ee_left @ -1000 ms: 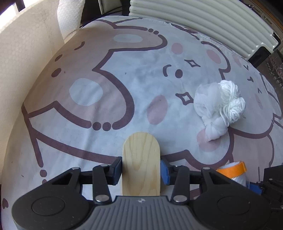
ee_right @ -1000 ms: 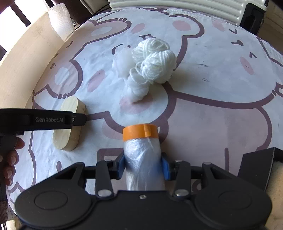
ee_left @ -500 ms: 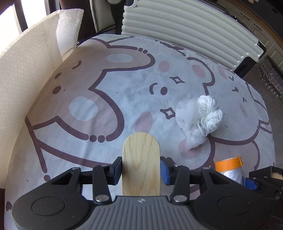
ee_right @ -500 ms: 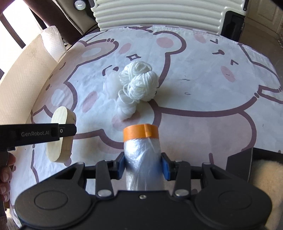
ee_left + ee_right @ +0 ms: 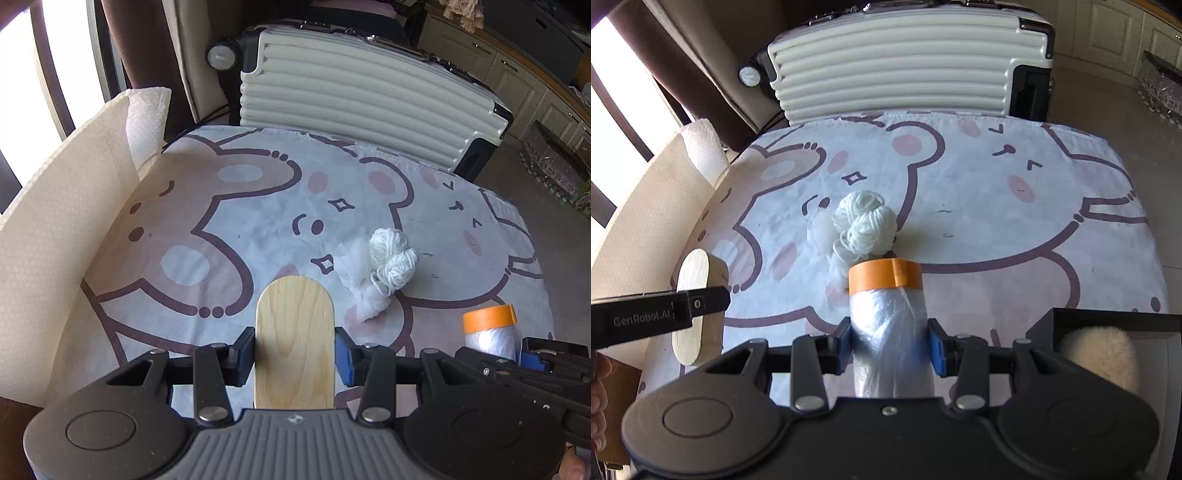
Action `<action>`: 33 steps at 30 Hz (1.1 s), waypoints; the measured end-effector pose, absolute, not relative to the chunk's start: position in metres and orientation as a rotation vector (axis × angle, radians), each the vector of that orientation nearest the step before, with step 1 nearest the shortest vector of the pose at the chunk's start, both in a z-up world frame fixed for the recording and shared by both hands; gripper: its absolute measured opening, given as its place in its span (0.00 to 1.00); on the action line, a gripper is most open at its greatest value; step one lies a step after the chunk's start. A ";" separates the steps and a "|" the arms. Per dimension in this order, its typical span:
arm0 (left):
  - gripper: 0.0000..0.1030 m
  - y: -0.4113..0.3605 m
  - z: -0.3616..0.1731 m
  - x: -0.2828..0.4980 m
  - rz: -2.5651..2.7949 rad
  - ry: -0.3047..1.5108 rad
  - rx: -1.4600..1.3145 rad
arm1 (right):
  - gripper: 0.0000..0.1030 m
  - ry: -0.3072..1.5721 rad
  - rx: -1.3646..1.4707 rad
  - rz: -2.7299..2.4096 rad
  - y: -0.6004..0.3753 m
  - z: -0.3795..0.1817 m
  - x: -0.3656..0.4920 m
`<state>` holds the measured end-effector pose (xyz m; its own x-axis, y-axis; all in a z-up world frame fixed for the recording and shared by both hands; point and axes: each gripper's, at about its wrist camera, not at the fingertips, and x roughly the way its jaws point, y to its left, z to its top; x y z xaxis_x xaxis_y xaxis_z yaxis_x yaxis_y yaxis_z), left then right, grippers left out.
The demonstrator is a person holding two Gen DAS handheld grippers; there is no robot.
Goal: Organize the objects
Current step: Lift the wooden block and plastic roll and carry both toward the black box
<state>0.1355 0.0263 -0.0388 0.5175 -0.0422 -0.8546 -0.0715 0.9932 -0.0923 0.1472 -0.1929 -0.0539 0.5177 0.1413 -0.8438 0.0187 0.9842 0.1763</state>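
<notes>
1. Progress: two things are picked up, nothing visibly sorted yet; yarn bundle (image 5: 384, 269) lies on the bear cloth (image 5: 229, 206), ahead & right of the left fingers, just past the right gripper's roll
2. Left gripper (image 5: 294, 350) clamped on wood block (image 5: 294, 332), block sticking fwd between the fingers
3. Right gripper (image 5: 891, 341) clamped on plastic-film roll (image 5: 888, 317) w/ orange tape end pointing fwd
4. Pose: both held side by side above the cloth, tilted down, facing the suitcase (image 5: 908, 62)
5. Left to do, I'd guess: place both, then the yarn
</notes>
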 end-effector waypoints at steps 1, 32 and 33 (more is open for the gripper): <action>0.44 0.026 -0.036 0.133 0.017 1.021 -0.115 | 0.41 1.013 0.175 0.070 -0.194 -0.050 0.145; 0.44 0.026 0.014 0.085 0.059 0.886 -0.050 | 0.41 0.834 0.103 0.002 -0.192 0.008 0.104; 0.44 0.025 0.014 0.085 0.059 0.886 -0.051 | 0.41 0.834 0.100 -0.001 -0.193 0.008 0.104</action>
